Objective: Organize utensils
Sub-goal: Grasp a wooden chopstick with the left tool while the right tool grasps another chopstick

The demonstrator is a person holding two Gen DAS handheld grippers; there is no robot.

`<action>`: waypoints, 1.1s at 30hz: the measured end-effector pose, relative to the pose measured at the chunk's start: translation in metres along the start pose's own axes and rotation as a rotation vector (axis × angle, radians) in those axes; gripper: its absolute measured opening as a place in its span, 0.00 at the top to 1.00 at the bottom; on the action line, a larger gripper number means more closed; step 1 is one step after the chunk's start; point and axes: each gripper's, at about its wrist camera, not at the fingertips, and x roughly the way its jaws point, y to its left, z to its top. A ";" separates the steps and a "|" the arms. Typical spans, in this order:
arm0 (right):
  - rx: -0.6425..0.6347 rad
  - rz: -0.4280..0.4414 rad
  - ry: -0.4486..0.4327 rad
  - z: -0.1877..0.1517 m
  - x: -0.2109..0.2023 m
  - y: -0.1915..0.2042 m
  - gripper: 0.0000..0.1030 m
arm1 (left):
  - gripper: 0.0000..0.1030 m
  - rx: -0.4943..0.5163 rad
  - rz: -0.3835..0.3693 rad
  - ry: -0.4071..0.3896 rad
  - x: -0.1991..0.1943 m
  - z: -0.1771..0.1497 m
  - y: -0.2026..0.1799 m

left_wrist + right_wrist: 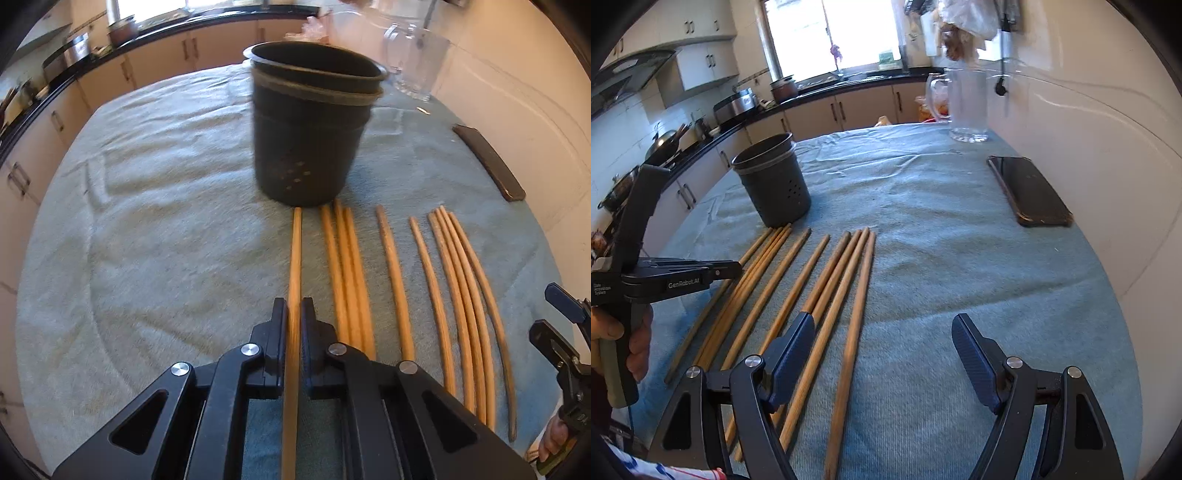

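Several wooden chopsticks (395,280) lie side by side on a blue-green cloth, their tips toward a black perforated utensil holder (310,125) standing upright behind them. My left gripper (293,306) is shut on the leftmost chopstick (295,251), which runs straight between the pads and still lies along the cloth. In the right wrist view the holder (772,181) is at far left, and my right gripper (883,318) stands open low over the near ends of the row. The rightmost chopstick (853,332) lies between its jaws, untouched. The left gripper (735,269) shows at the left edge.
A dark phone (1030,192) lies near the table's right edge beside a white wall. A clear glass pitcher (967,107) stands at the far end. The cloth-covered table (960,258) stretches right of the chopsticks. Kitchen counters with pots run behind.
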 end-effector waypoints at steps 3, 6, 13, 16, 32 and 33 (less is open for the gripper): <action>-0.047 0.010 0.030 0.007 0.013 0.006 0.40 | 0.93 -0.066 0.003 0.019 -0.007 -0.010 0.013; -0.071 0.005 0.075 0.013 0.030 0.010 0.52 | 0.93 -0.123 -0.028 0.035 -0.014 -0.021 0.024; -0.072 -0.027 0.172 0.024 0.060 0.008 0.62 | 0.93 -0.148 -0.043 0.065 -0.018 -0.026 0.027; -0.062 -0.010 0.197 0.029 0.063 0.005 0.62 | 0.93 -0.142 -0.022 0.075 -0.013 -0.017 0.026; -0.163 -0.070 0.374 0.070 0.104 0.024 0.72 | 0.93 -0.106 0.006 0.135 0.006 0.020 0.019; -0.158 -0.059 0.381 0.071 0.105 0.025 0.74 | 0.93 -0.107 0.006 0.129 0.007 0.021 0.018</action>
